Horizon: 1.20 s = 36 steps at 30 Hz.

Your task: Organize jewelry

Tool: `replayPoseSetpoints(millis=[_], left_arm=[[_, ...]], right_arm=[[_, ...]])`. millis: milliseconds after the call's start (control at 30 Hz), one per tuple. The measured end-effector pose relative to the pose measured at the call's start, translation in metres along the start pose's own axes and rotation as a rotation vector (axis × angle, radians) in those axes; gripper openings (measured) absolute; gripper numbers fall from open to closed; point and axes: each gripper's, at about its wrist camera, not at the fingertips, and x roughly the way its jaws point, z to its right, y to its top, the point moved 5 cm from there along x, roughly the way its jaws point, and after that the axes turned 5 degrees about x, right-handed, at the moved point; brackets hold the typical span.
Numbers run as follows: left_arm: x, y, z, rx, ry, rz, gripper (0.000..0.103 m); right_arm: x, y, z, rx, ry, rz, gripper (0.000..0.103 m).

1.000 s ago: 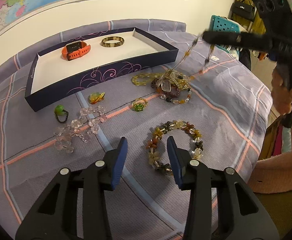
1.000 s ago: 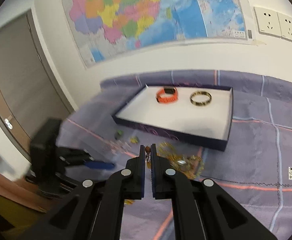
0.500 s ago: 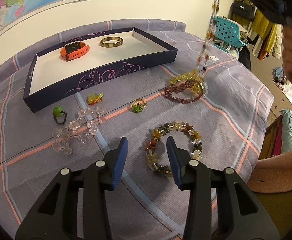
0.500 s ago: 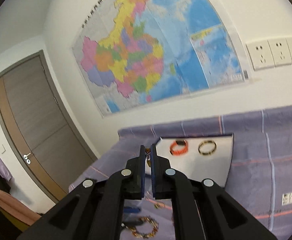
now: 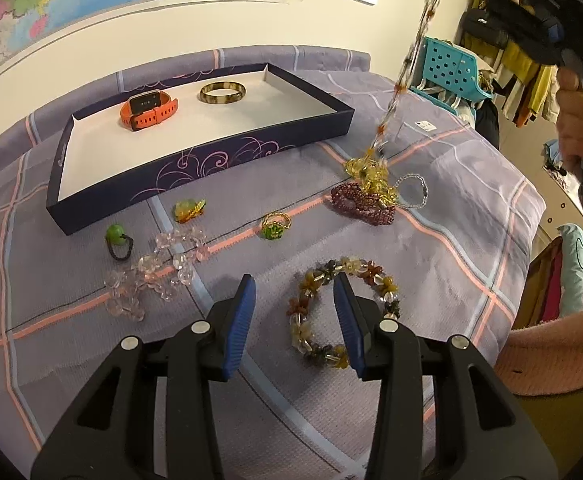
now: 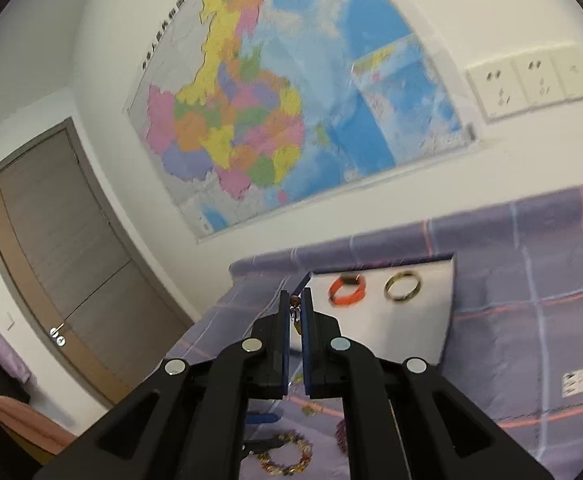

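Note:
A dark blue box [image 5: 251, 144] with a white floor holds an orange watch [image 5: 147, 109] and a gold bangle [image 5: 222, 93]. My right gripper [image 6: 296, 312] is shut on a long beaded necklace [image 5: 411, 52], held high; its lower end still rests in a yellow heap [image 5: 369, 174] beside a maroon bracelet [image 5: 359, 205]. My left gripper [image 5: 294, 312] is open and empty, low over a multicolour bead bracelet [image 5: 343, 308]. The box also shows in the right wrist view [image 6: 419, 320].
On the purple checked cloth [image 5: 471, 216] lie a clear crystal strand [image 5: 155, 268], a green bead ring [image 5: 117, 238], a green-stone ring [image 5: 275, 226] and a yellow-green brooch [image 5: 187, 209]. A teal basket [image 5: 447, 68] stands behind the table's right edge.
My right gripper has risen and tilted up with the necklace, drawing it out of the pile. The left gripper has stayed in place, open.

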Motion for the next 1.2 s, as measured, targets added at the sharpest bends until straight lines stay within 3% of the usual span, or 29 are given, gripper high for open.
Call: replayPoseSetpoints(millis=[167,300,467,567,667,733,767,800,1033,1100,1200], left_arm=[[0.001,0.007,0.002,-0.002,-0.005,0.018,0.041],[0.001,0.021,0.011,0.026,-0.015,0.05,0.043],[0.006,0.059,0.034,0.06,-0.131,0.132,0.048],[0.022,0.077,0.049,0.097,-0.172,0.137,0.055],[0.035,0.084,0.059,0.121,-0.213,0.116,0.056],[0.042,0.083,0.063,0.132,-0.203,0.1,0.043],[0.048,0.082,0.064,0.128,-0.213,0.066,0.027],[0.049,0.08,0.064,0.122,-0.218,0.054,0.024],[0.033,0.073,0.054,0.123,-0.191,0.081,0.024],[0.029,0.074,0.048,0.117,-0.182,0.087,0.013],[0.026,0.074,0.039,0.085,-0.186,0.092,0.013]], right_arm=[[-0.025,0.027,-0.026,-0.055,0.063,0.092,0.004],[-0.018,0.023,-0.031,-0.042,0.095,0.056,0.004],[-0.007,0.015,-0.027,-0.009,0.115,0.024,0.004],[-0.004,0.013,-0.028,-0.005,0.134,0.013,0.004],[0.0,0.012,-0.03,-0.006,0.141,0.002,0.004],[0.001,0.011,-0.032,-0.009,0.145,-0.002,0.004],[0.001,0.01,-0.03,-0.009,0.145,0.0,0.004],[0.0,0.01,-0.03,-0.005,0.143,0.002,0.004],[-0.014,0.006,0.004,0.069,0.07,0.041,0.004],[-0.019,0.004,0.019,0.107,0.045,0.055,0.004],[-0.023,-0.003,0.037,0.16,0.036,0.057,0.004]])
